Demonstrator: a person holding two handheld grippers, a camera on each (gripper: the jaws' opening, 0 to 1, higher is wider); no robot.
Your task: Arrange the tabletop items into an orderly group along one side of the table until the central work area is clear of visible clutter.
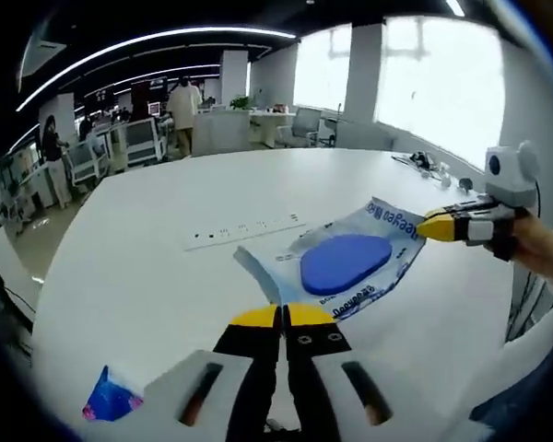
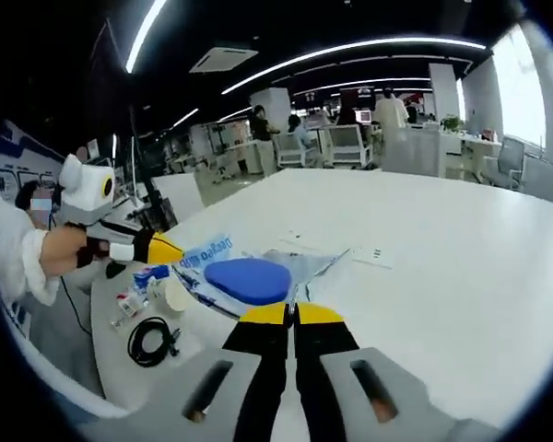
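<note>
Left gripper view looks along the left gripper (image 1: 283,318), whose black jaws with yellow tips are pressed together on the near corner of a clear plastic bag (image 1: 346,261). The bag is glossy and crinkled, printed with blue lettering, and holds a smooth, flat, rounded blue pad (image 1: 347,262). At the bag's far edge the right gripper (image 1: 436,226) comes in from the right, its yellow tips pinched shut on the plastic, a hand (image 1: 535,241) and white sleeve behind it. The bag is stretched between the two grippers just above the white table (image 1: 147,276), which is matte and wide with a curved edge. A flat white power strip (image 1: 244,231) lies on the table beyond the bag. A small blue and pink packet (image 1: 111,400) sits near the table's edge, lower left.

Right gripper view shows the same bag (image 2: 258,276) from the other end: the right gripper (image 2: 291,315) is clamped on one corner, and the left gripper (image 2: 166,250) holds the opposite one, with the blue pad (image 2: 248,280) between them. Beside the table a lower grey surface (image 2: 101,341) carries a coiled black cable (image 2: 151,341), a roll of tape (image 2: 176,293) and small bottles (image 2: 129,302).
</note>
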